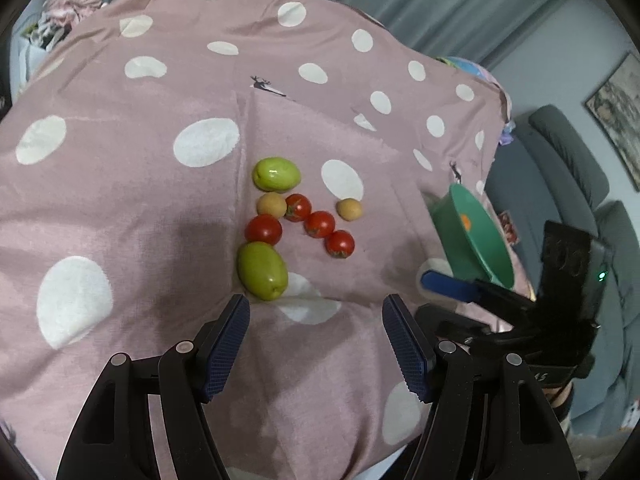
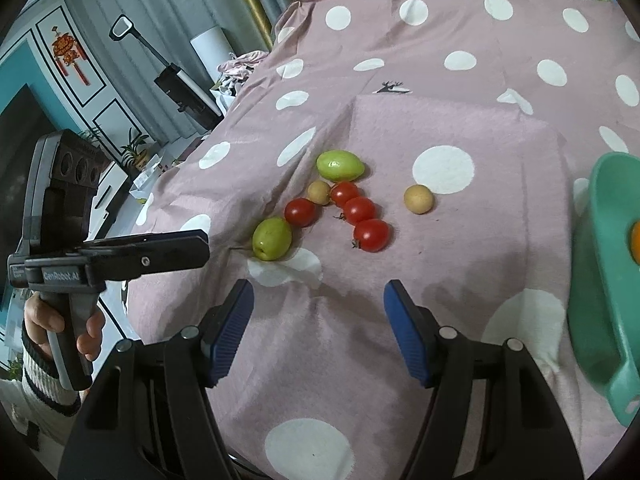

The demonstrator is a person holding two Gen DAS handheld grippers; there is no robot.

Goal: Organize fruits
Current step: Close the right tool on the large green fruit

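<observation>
Left wrist view
- Left gripper [image 1: 316, 308]: jaws stand wide, nothing between them, above the pink dotted cloth [image 1: 120, 128].
- Fruit cluster: two green fruits [image 1: 263, 270], four red tomatoes [image 1: 263, 229] and two small tan fruits [image 1: 271, 205] lie on the cloth ahead of the left gripper.
- Green bowl [image 1: 476, 236]: right of the cluster, tilted; a bit of orange inside, too small to name.
- Right gripper [image 1: 448, 284]: beside the green bowl, seen edge-on, only one blue finger clear.

Right wrist view
- Right gripper [image 2: 319, 294]: jaws wide, empty, over the cloth [image 2: 440, 320].
- Cluster: the near green fruit [image 2: 272, 244] lies ahead of its left finger; one tan fruit [image 2: 418, 199] sits apart on the right.
- Green bowl [image 2: 604, 280]: cut off at the right edge.
- Left gripper [image 2: 176, 252]: left of the cluster, side-on, opening hidden; a hand [image 2: 60, 320] holds its handle.
</observation>
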